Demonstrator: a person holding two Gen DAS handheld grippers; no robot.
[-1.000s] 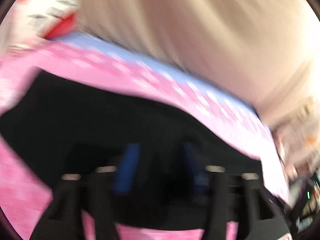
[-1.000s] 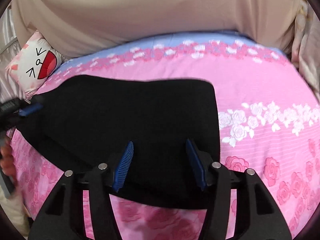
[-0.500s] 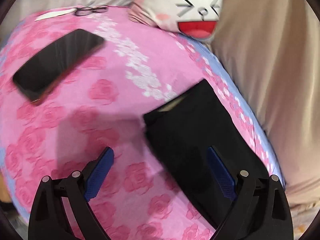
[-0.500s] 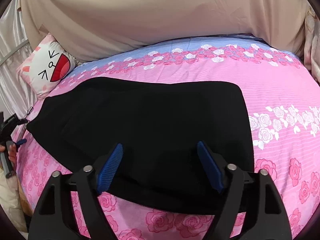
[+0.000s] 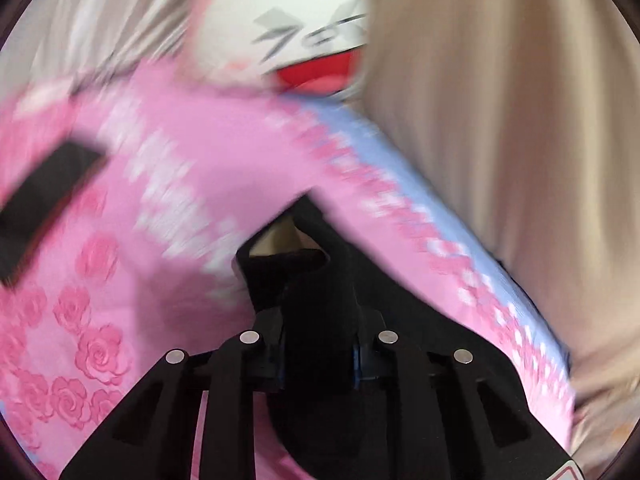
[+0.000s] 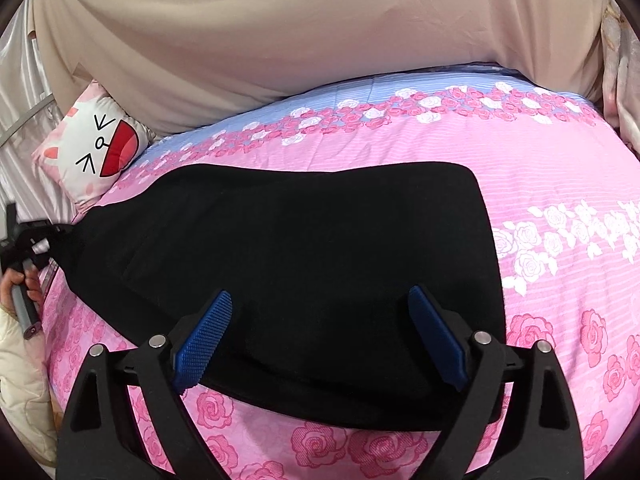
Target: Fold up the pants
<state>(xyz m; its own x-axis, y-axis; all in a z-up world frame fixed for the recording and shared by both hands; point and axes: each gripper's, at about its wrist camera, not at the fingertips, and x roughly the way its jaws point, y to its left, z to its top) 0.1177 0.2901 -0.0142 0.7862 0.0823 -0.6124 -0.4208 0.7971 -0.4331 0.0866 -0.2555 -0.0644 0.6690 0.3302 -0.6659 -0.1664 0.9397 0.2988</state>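
Observation:
Black pants [image 6: 304, 264] lie flat across the pink rose bedspread [image 6: 540, 168]. My right gripper [image 6: 320, 340] is open, its blue pads [image 6: 204, 340] hovering over the near edge of the pants, holding nothing. My left gripper [image 5: 318, 360] is shut on the end of the pants [image 5: 316, 300], with black cloth bunched between the fingers and lifted off the bed. It also shows in the right wrist view [image 6: 36, 240] at the far left end of the pants. The left wrist view is motion-blurred.
A cat-face pillow [image 6: 96, 148] lies at the far left by a beige curtain [image 6: 320, 24]. A black phone [image 5: 44, 204] lies on the bedspread to the left of the left gripper. A cream quilt [image 6: 20, 392] hangs at the bed's left edge.
My left gripper was open beside the pants' end half a second ago; now it has closed on that end and lifted it. The right gripper has stayed open over the near edge.

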